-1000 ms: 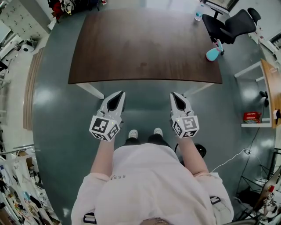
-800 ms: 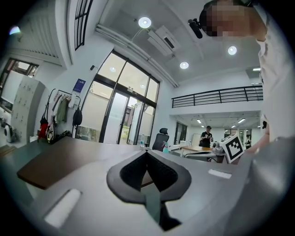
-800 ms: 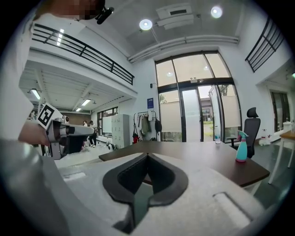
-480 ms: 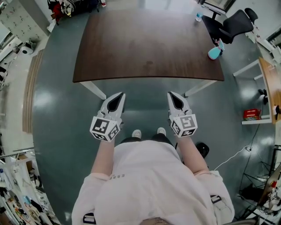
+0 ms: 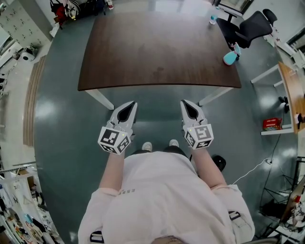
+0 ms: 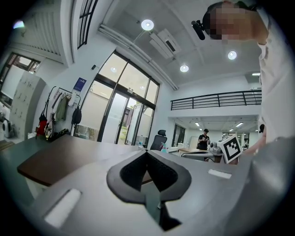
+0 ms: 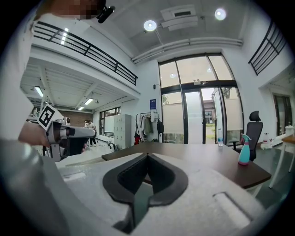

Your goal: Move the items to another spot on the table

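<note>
A dark brown table stands in front of me. A teal spray bottle is at its right edge, and a small water bottle is at its far right corner. Both show in the right gripper view, the spray bottle nearer than the water bottle. My left gripper and right gripper hover side by side over the floor, short of the table's near edge. Both are shut with nothing between the jaws, as the left gripper and right gripper views confirm.
A black office chair stands by the table's far right corner. A wooden side desk and a shelf with a red box are at the right. Coats hang at the far left. Grey floor lies between me and the table.
The right gripper has drifted slightly left and toward the table. The left gripper has barely moved. Both stay shut.
</note>
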Demonstrator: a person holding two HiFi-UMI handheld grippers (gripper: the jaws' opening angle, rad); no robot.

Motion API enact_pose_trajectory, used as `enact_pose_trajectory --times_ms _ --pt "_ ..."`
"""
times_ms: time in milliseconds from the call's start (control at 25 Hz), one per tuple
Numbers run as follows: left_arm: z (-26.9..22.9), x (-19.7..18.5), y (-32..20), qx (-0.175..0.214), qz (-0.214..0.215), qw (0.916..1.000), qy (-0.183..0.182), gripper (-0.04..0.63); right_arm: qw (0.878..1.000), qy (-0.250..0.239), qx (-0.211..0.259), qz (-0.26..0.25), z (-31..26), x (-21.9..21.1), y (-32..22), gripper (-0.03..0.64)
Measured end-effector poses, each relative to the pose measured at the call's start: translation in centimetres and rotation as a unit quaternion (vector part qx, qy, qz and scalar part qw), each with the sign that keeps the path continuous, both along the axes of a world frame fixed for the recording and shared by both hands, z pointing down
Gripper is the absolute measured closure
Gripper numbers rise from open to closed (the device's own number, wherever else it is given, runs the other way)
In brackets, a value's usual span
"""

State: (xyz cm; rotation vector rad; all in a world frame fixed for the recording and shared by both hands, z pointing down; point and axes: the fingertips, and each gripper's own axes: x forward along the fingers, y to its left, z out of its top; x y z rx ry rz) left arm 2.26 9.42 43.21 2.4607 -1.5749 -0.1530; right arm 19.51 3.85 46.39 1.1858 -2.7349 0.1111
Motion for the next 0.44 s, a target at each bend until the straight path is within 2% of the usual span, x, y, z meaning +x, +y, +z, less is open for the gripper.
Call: enact_pose_trajectory --times_ms 440 --pt "0.04 -0.15 -0.47 0.000 -0.007 1.0000 -0.001 0.588 1.000 -0.009 -0.008 -0.001 0.05 0.05 -0.14 0.626"
